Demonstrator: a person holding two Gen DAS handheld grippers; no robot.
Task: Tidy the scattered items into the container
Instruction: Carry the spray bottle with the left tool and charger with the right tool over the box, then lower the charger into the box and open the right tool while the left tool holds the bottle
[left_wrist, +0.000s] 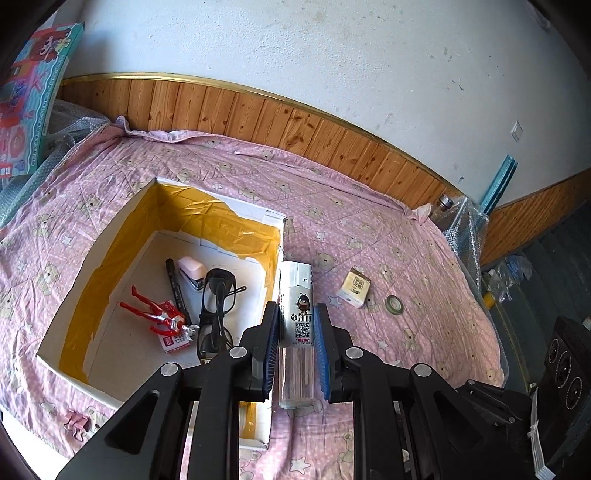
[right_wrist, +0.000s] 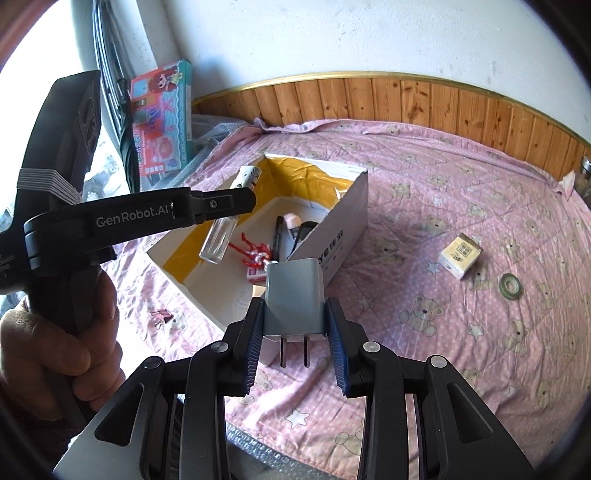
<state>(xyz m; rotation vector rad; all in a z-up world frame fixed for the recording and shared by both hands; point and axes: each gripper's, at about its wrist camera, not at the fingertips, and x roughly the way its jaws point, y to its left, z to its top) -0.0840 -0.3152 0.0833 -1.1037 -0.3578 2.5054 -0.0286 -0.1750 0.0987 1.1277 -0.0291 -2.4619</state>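
My left gripper (left_wrist: 295, 343) is shut on a clear spray bottle (left_wrist: 296, 314) with a silver cap, held above the right wall of the white box (left_wrist: 110, 236) with yellow tape inside. The right wrist view shows this bottle (right_wrist: 221, 236) over the box (right_wrist: 351, 206). In the box lie a red figure (left_wrist: 155, 314), a black pen (left_wrist: 177, 291), a pink stapler (left_wrist: 192, 271) and black glasses (left_wrist: 218, 295). My right gripper (right_wrist: 295, 339) is shut on a grey plug adapter (right_wrist: 295, 295), prongs toward the camera, just in front of the box's near corner.
On the pink bedspread lie a small cream carton (right_wrist: 460, 254), a tape roll (right_wrist: 511, 286) and a pink binder clip (right_wrist: 162, 316). A toy package (right_wrist: 162, 118) leans at the far left. A wooden headboard (left_wrist: 258, 110) runs behind. A hand (right_wrist: 55, 350) holds the left gripper.
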